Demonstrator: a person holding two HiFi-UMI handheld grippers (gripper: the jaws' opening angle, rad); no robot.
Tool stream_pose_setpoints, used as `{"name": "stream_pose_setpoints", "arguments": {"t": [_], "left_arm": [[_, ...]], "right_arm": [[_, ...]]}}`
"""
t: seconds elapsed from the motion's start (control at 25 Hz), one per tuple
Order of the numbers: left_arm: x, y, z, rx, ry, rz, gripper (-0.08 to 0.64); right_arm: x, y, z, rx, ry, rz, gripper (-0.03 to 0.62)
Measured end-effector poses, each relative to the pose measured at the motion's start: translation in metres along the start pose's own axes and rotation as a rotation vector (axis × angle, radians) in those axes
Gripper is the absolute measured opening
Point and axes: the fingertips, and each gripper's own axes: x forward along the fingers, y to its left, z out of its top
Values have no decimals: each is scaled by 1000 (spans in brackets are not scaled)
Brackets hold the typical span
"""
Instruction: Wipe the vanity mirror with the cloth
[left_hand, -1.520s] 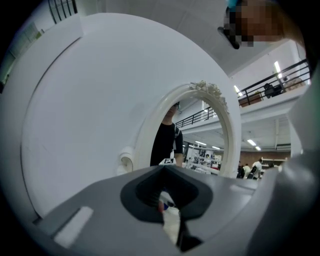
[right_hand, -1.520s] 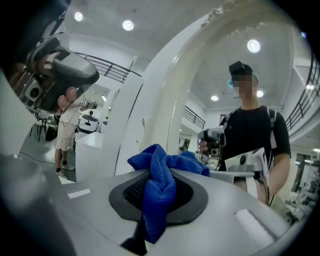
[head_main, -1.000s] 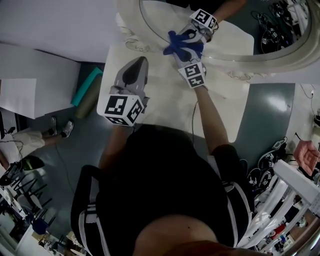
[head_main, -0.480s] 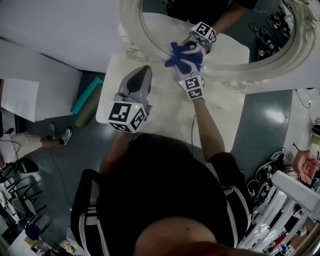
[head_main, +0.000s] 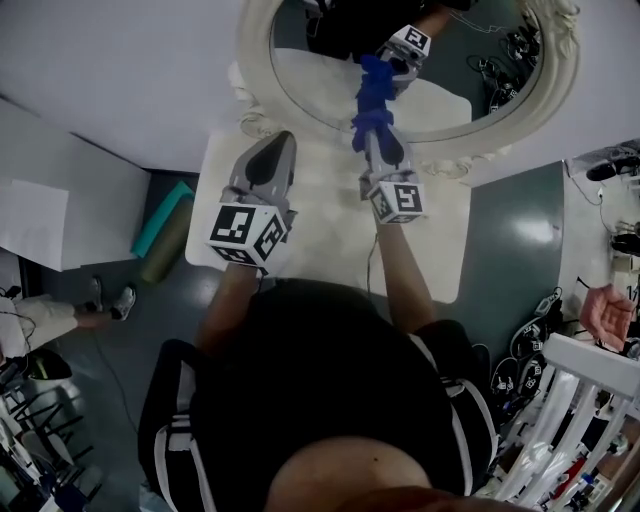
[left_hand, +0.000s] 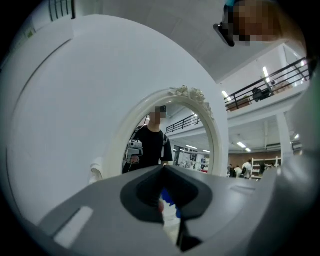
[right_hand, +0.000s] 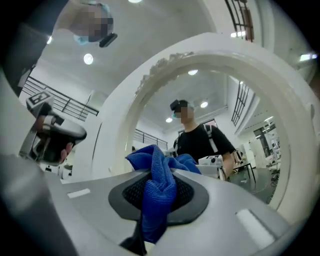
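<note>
My left gripper (left_hand: 163, 170) fills the bottom of the view, its grey jaws closed together with nothing between the dark pads. Through the slit behind the tips I catch a bit of blue cloth (left_hand: 167, 196). Ahead stands the oval mirror (left_hand: 172, 131) in its white carved frame (left_hand: 219, 135), against a plain white wall (left_hand: 75, 100). In the glass I see a person (left_hand: 152, 142) in a black top holding a gripper. Off to the right, a dark railing (left_hand: 270, 82) runs above a lit hall.
</note>
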Motion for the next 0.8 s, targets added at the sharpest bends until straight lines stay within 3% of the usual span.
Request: {"name": "stream_pose_setpoints", "arguments": {"t": [0.24, 0.44, 0.6, 0.8], "left_arm": [[-9, -4, 7, 10, -8, -27, 11], [-5, -12, 17, 17, -19, -53, 11], [-2, -16, 21, 25, -26, -65, 11], [1, -17, 20, 16, -24, -63, 11]], "right_arm": [[-22, -36, 104, 37, -232, -135, 54], [-37, -76, 179, -9, -398, -240, 54], [-41, -103, 200, -18, -441, -318, 54], [-25, -126, 194, 0, -427, -349, 54]]}}
